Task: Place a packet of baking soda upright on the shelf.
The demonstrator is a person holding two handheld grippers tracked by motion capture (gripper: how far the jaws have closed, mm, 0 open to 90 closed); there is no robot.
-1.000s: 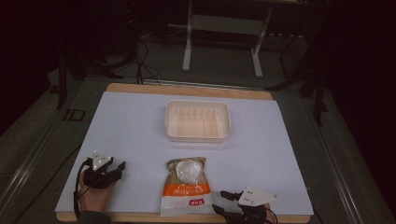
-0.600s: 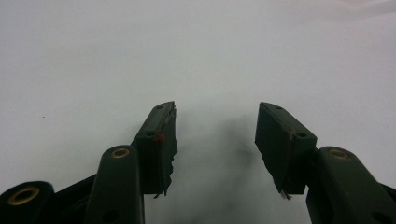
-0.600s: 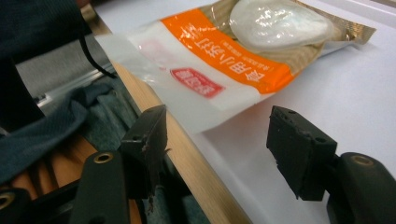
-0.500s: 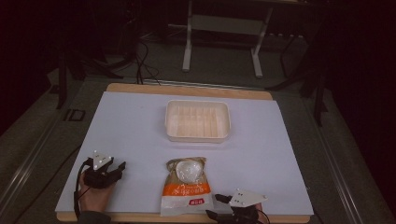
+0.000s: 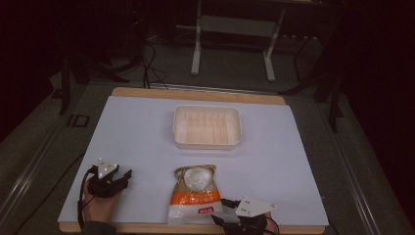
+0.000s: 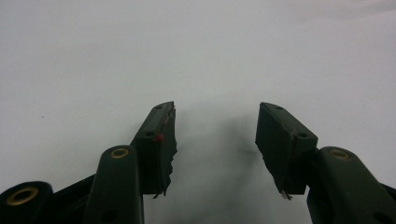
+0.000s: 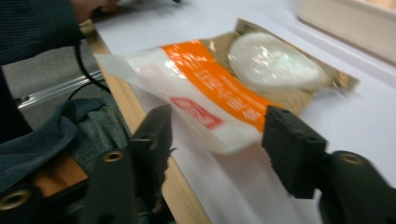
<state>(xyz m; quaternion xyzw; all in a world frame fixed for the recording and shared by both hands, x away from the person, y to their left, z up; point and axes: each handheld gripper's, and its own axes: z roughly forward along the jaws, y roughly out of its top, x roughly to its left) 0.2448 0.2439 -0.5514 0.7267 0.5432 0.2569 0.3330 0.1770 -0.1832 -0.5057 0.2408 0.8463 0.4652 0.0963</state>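
An orange, white and clear food bag [image 5: 193, 195] lies flat near the front edge of the white table cover [image 5: 137, 132]. My right gripper [image 5: 220, 211] sits at the bag's front right corner and points left. In the right gripper view the bag [image 7: 219, 79] reaches between the jaws of my right gripper [image 7: 218, 114]; they have just been closing, and the pads stand clear of it. My left gripper [image 5: 126, 177] rests at the front left, held by a hand. The left gripper [image 6: 215, 121] is open over bare cover with nothing between its jaws.
A cream ribbed plastic tray [image 5: 207, 144] stands at the table's middle, beyond the bag; its wall [image 7: 345, 18] shows at the upper right of the right gripper view. The wooden table edge [image 7: 116, 98] runs just left of the bag. A metal stand [image 5: 235, 29] and cables lie beyond the table.
My right gripper has shifted a little to the left, closer to the bag's front right corner. The left gripper, the bag and the tray have stayed where they were.
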